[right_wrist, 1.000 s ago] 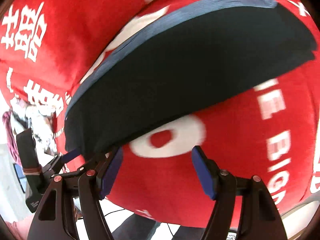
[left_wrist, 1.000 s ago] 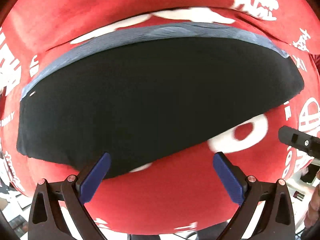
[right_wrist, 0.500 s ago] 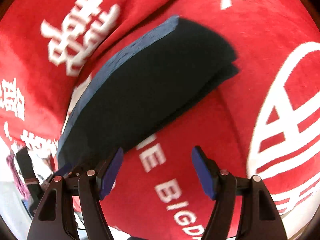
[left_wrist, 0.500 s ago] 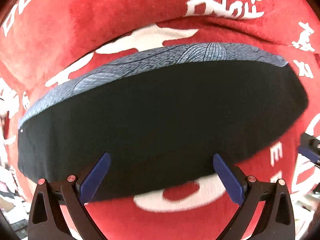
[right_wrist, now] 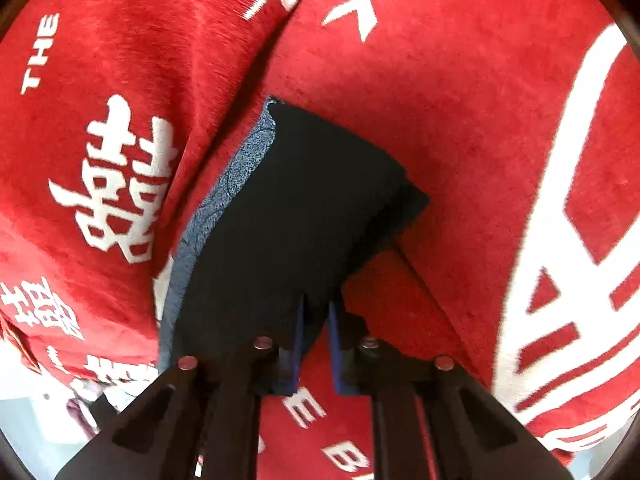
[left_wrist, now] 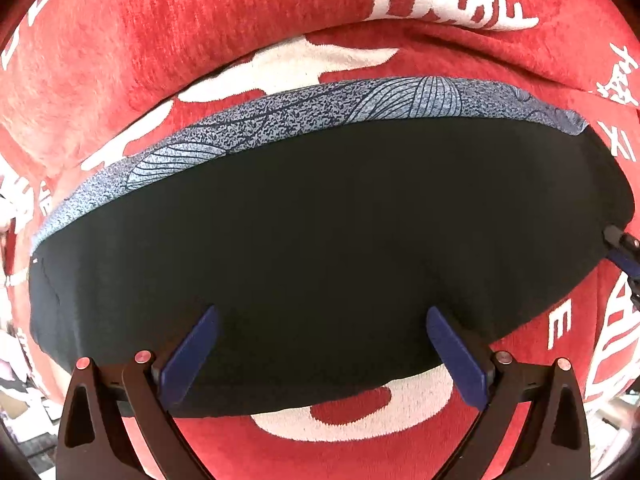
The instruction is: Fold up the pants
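1. Here the folded black pants (left_wrist: 320, 248) lie flat on the red cloth (left_wrist: 160, 40);
2. left gripper (left_wrist: 320, 356) hovers above them, jaws wide;
3. right gripper (right_wrist: 316, 316) has just closed, pinching the pants' near edge.

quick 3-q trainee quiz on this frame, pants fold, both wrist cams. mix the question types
1. True or false: the left gripper has its jaws shut on the pants.
2. What has the right gripper just closed on? A) the red blanket alone B) the near edge of the pants C) nothing
3. Fill in: a blue-grey patterned layer shows along the pants' ___ edge in the left wrist view.

Key
1. False: its jaws stand wide apart over the dark fabric.
2. B: its jaws have just been closing, with the dark fabric edge between them.
3. Far (top), next to the red blanket.
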The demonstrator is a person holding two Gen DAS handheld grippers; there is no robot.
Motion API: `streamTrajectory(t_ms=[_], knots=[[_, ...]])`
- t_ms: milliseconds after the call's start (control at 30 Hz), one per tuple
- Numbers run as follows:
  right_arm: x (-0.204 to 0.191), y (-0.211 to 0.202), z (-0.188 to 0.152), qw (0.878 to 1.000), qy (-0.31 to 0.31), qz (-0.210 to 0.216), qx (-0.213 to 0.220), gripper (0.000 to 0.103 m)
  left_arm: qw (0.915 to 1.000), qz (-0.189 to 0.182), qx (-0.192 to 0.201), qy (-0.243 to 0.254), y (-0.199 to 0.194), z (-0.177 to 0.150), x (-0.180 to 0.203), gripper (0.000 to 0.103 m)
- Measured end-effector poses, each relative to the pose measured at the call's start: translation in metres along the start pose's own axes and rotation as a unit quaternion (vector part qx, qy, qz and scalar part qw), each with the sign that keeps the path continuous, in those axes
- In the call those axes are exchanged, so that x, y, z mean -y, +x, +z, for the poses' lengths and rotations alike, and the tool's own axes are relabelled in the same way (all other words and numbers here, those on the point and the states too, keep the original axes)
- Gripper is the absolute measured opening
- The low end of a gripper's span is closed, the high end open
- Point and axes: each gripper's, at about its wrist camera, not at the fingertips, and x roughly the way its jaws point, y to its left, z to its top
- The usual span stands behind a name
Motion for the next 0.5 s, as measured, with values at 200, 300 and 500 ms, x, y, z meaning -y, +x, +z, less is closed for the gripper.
streamTrajectory(t_ms=[200,300,500], knots=[[0.047,-0.001,0.001,0.999,0.041,-0.021,-0.007,0.012,1.0,-0.003,-0.003,-0.007,0.0,-0.008,0.007,0.103],[0.06,-0.007,-0.004,0.996,0.072,0.042,-0.014,0.021,1.0,0.0,-0.001,0.004,0.0,-0.009,0.012,0.103],[0.045,-0.013,-0.006,0.995,0.05,0.088,-0.008,0.066,0.9999,0.007,-0.005,0.01,-0.001,-0.008,0.014,0.103]])
